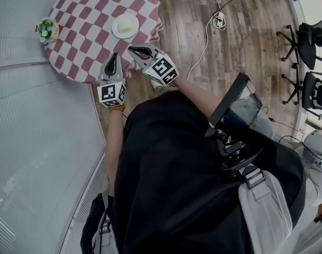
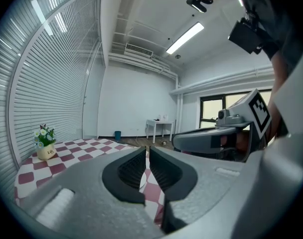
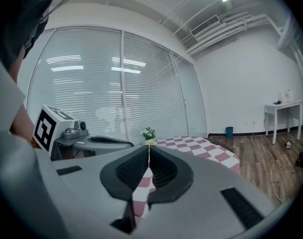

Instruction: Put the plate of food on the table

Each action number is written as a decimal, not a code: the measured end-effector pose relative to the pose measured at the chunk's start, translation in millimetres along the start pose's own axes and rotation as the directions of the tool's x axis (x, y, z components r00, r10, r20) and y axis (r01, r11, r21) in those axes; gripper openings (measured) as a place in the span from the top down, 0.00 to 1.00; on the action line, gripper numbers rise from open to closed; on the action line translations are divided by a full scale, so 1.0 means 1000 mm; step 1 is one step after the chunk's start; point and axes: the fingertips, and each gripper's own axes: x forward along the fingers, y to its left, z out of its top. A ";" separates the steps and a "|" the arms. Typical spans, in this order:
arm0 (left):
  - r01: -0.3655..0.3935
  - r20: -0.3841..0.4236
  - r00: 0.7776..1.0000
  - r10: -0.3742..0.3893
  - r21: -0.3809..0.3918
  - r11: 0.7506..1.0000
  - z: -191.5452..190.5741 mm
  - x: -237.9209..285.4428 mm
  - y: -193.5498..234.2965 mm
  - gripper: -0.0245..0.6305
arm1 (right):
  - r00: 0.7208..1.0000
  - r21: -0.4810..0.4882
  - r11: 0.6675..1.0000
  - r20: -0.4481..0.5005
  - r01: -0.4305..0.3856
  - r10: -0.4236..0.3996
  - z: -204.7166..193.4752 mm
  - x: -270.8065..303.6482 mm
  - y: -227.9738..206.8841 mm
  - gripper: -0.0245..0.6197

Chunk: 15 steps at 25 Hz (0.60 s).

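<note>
Your left gripper (image 2: pixel 147 151) has its jaws drawn together to a thin slit, and nothing is clamped between them. Your right gripper (image 3: pixel 149 148) is in the same state: the jaw tips meet and nothing is held.

In the head view, the left gripper (image 1: pixel 114 58) and the right gripper (image 1: pixel 140 51) sit side by side over the near edge of the table (image 1: pixel 79 41). Both point across its red-and-white checked cloth.

The plate (image 1: pixel 125 26) lies on the table just beyond the jaw tips, apart from both grippers. It is white and carries a pale portion of food. It sits near the table's right edge.

The flower pot (image 1: pixel 46 30) stands at the far left rim of the table, well apart from the plate. It also shows in the left gripper view (image 2: pixel 45 144) and in the right gripper view (image 3: pixel 149 134).

A white cable (image 1: pixel 206 41) runs across the wooden floor to the right of the table. Office chairs (image 1: pixel 309 41) stand at the right edge of the head view.
</note>
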 end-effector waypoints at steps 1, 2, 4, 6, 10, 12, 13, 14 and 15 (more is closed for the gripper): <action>-0.001 -0.002 1.000 0.001 -0.003 1.000 -0.002 0.000 0.000 0.95 | 1.000 0.003 1.000 -0.003 0.004 -0.004 -0.001 -0.001 -0.001 0.94; 0.000 -0.003 1.000 0.000 -0.004 1.000 -0.004 0.000 0.000 0.95 | 1.000 0.005 1.000 -0.007 0.008 -0.008 -0.002 -0.001 -0.002 0.94; 0.002 -0.005 1.000 -0.002 -0.005 1.000 -0.006 0.000 -0.001 0.95 | 1.000 0.002 1.000 -0.013 0.015 -0.015 -0.004 -0.003 -0.004 0.94; 0.008 -0.007 1.000 -0.008 -0.003 1.000 -0.007 0.001 -0.004 0.95 | 1.000 0.004 1.000 -0.017 0.019 -0.019 -0.006 -0.005 -0.006 0.94; 0.032 -0.028 0.999 -0.031 0.007 0.999 -0.012 0.008 -0.008 0.95 | 0.998 -0.004 0.999 -0.045 0.038 -0.038 -0.014 -0.002 -0.015 0.94; 0.035 -0.038 0.999 -0.034 0.005 0.999 -0.018 0.006 -0.010 0.95 | 0.997 -0.024 0.999 -0.064 0.048 -0.050 -0.022 -0.003 -0.017 0.95; 0.034 -0.042 0.999 -0.034 0.001 0.999 -0.021 0.003 -0.011 0.95 | 0.996 -0.027 0.998 -0.069 0.049 -0.051 -0.024 -0.004 -0.016 0.95; 0.034 -0.047 0.998 -0.034 -0.004 0.999 -0.026 0.002 -0.011 0.95 | 0.996 -0.026 0.999 -0.073 0.047 -0.049 -0.026 -0.005 -0.015 0.95; 0.034 -0.052 0.998 -0.034 -0.008 0.999 -0.029 0.001 -0.012 0.95 | 0.996 -0.025 0.999 -0.080 0.043 -0.045 -0.028 -0.005 -0.014 0.95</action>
